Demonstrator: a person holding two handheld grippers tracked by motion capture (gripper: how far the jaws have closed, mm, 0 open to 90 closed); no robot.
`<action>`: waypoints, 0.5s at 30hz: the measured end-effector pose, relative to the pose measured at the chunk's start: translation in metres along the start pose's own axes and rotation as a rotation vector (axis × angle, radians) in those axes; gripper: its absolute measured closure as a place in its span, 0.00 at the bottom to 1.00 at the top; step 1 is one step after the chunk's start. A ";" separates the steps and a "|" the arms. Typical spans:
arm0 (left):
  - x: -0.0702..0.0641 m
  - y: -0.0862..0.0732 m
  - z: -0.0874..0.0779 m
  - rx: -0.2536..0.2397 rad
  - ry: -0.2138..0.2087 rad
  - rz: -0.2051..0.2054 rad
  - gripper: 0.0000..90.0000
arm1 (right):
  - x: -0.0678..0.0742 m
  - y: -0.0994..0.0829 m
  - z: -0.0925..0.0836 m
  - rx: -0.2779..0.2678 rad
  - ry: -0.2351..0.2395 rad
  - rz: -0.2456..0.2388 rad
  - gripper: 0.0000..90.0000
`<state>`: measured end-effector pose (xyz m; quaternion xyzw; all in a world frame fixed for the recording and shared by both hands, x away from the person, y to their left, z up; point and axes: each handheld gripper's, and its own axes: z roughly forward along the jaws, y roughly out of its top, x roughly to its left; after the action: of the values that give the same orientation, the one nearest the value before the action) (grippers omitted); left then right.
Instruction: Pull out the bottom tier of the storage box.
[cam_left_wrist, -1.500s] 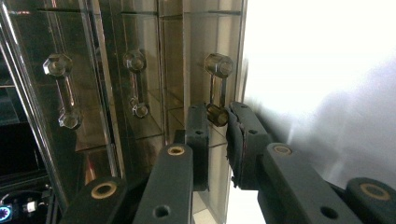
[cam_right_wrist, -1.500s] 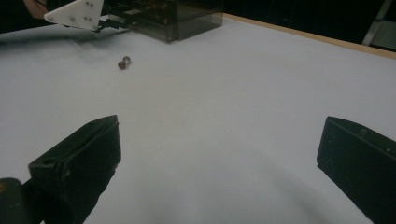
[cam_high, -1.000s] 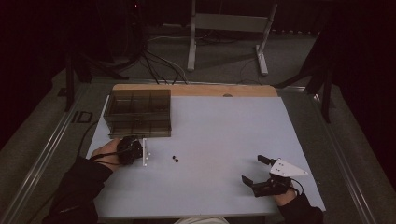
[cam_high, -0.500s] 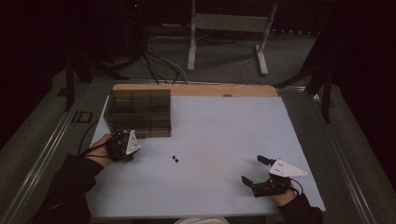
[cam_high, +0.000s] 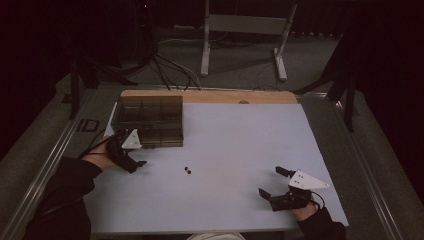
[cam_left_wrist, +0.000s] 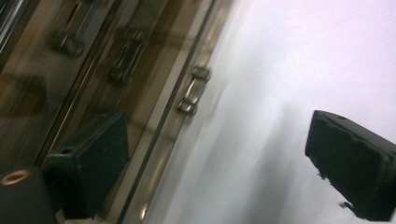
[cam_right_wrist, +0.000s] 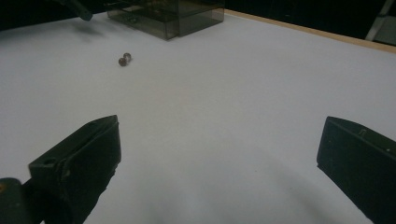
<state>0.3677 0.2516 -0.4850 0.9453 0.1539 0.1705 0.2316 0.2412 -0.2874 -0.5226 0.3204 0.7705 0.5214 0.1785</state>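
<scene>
Now the left gripper (cam_high: 136, 159), fingers just spread apart and empty, hovers beside the smoky compartment box (cam_high: 148, 120). Two small beads (cam_high: 187, 170) lie at its three o'clock on the tabletop (cam_high: 235, 145); the right gripper (cam_high: 272, 182) rests wide open.

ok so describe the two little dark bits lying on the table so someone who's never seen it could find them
Start at the white table and find the smoky see-through compartment box at its far left corner. Just in front of the box's right end, toward the person, lie two tiny dark round beads side by side. They are the only loose small things on the bare surface, between the left gripper and the right gripper.
</scene>
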 end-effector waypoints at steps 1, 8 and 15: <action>0.003 0.000 0.000 0.008 -0.023 0.002 0.12 | 0.000 0.000 0.000 -0.002 0.003 0.006 0.00; 0.010 0.000 -0.003 0.046 -0.037 -0.015 0.23 | -0.001 0.000 -0.001 -0.004 0.001 0.006 0.00; 0.017 0.000 -0.003 0.054 0.045 0.015 0.43 | 0.000 0.000 0.000 -0.001 0.001 -0.003 0.00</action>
<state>0.3817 0.2595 -0.4782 0.9482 0.1566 0.1892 0.2014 0.2410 -0.2877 -0.5228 0.3190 0.7708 0.5217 0.1788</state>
